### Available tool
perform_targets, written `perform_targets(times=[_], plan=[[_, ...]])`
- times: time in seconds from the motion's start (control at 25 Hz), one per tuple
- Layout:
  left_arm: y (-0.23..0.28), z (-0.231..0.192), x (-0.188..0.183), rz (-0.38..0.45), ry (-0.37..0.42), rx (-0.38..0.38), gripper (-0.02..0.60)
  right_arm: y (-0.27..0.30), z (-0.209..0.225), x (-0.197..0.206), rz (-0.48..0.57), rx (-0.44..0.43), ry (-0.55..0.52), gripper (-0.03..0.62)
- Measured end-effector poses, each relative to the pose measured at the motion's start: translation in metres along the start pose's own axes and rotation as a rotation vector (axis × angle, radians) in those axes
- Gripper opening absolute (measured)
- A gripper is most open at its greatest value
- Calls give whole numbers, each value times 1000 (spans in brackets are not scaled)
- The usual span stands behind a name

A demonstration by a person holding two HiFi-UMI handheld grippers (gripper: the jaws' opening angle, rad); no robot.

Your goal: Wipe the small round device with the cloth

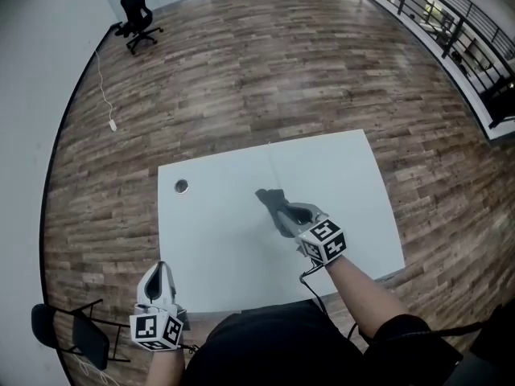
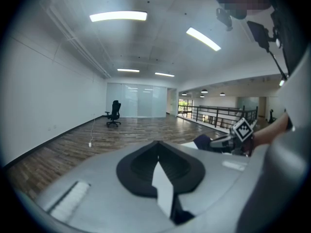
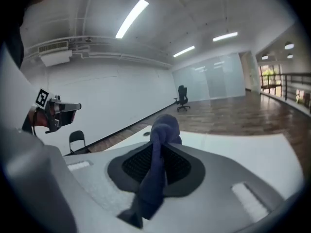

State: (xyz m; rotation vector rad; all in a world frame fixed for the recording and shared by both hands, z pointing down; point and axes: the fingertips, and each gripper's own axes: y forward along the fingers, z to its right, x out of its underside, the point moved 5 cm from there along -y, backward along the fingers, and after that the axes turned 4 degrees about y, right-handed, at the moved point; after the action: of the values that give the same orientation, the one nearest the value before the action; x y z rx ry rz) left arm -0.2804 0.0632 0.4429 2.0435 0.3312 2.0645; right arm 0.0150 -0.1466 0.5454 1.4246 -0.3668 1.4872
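Observation:
The small round device (image 1: 181,186) lies near the far left corner of the white table (image 1: 346,183); the right gripper view shows the device (image 3: 147,134) as a small dark oval. My right gripper (image 1: 279,209) hovers over the middle of the table, shut on a dark blue cloth (image 1: 270,197). The cloth (image 3: 163,130) bunches out beyond the jaws and hangs down between them. My left gripper (image 1: 158,278) is at the table's front left edge, jaws together with nothing held. The left gripper view shows the right gripper (image 2: 228,140) with the cloth (image 2: 204,141) off to its right.
A black office chair (image 1: 137,18) stands far off on the wood floor, near a white cable (image 1: 105,95). A folding chair (image 1: 76,336) sits at my lower left beside the table. A railing (image 1: 459,30) runs along the right side.

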Motion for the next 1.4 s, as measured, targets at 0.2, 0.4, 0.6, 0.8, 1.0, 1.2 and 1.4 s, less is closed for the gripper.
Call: perform_targets(times=[0.2,0.4,0.6,0.8,1.0,1.2,1.4], plan=[[-2,1,-2,9,0,-11,8,3,36,-33,-37,174,-191,60],[-11,-4,-7,19,4,-50,8,29,47,-7,-171,181,-242,60],[-21,-9,-2,7,-5,-88,8,47,34,10,-236,111,-244,60],[-28,-6,3,-2,-16,-109,8,46,19,14,-262,104,-421,60],[-32,-4,4,-1,-22,-119,8,48,1,18,-272,76,-537,60],[-32,-2,4,0,-28,-123,8,52,-9,24,-303,91,-693,60],[-33,0,6,0,-30,-119,8,54,-21,34,-335,110,-861,60]])
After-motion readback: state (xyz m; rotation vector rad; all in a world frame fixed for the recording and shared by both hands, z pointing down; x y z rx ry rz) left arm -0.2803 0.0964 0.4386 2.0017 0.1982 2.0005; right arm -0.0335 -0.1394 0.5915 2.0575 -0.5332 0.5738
